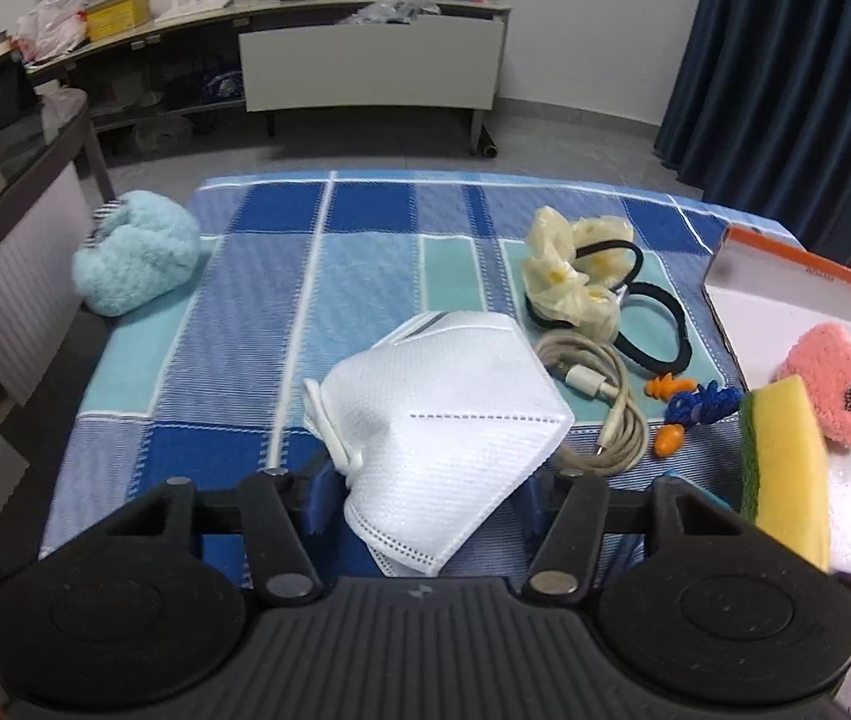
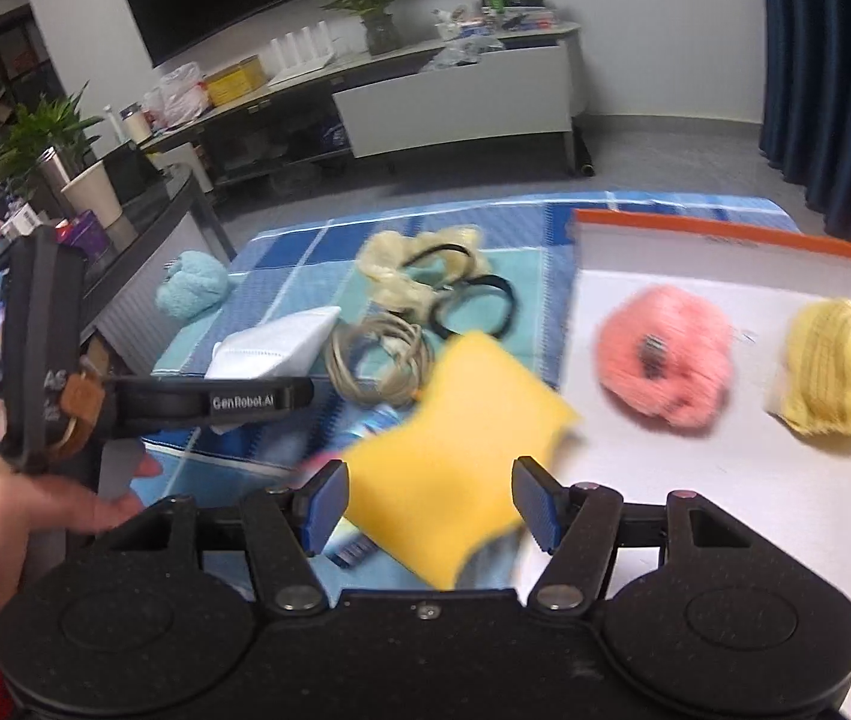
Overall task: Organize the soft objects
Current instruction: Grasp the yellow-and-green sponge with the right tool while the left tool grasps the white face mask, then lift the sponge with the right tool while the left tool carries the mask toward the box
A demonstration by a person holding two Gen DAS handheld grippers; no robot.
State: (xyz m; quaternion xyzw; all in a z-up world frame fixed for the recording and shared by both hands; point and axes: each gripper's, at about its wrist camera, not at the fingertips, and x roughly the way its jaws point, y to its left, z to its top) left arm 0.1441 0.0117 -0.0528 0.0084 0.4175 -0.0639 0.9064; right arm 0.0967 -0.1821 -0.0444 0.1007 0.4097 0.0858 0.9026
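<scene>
- Left gripper: the white face mask sits between the blue pads; its folded lower edge fills the gap and both pads seem to meet its sides, so the jaws read as clamped on the mask (contact on the right pad is partly hidden by fabric).
- Right gripper: the yellow sponge lies between the pads, blurred. The jaws stand wide and look closed on the sponge's sides; the sponge tilts up and away from the fingers.
- A hand with a red sleeve grips the left gripper's handle, seen in the right wrist view.
- Just beyond the mask on the blue checked cloth: a coiled pale cable, then orange earplugs on a blue cord.
- Farther: black hair ties touching a cream scrunchie.
- To the right, an orange-edged white box holds a pink fluffy item and a yellow knitted item, apart from each other.
- Far left cloth edge: a light-blue fluffy item, well apart from the rest.
</scene>
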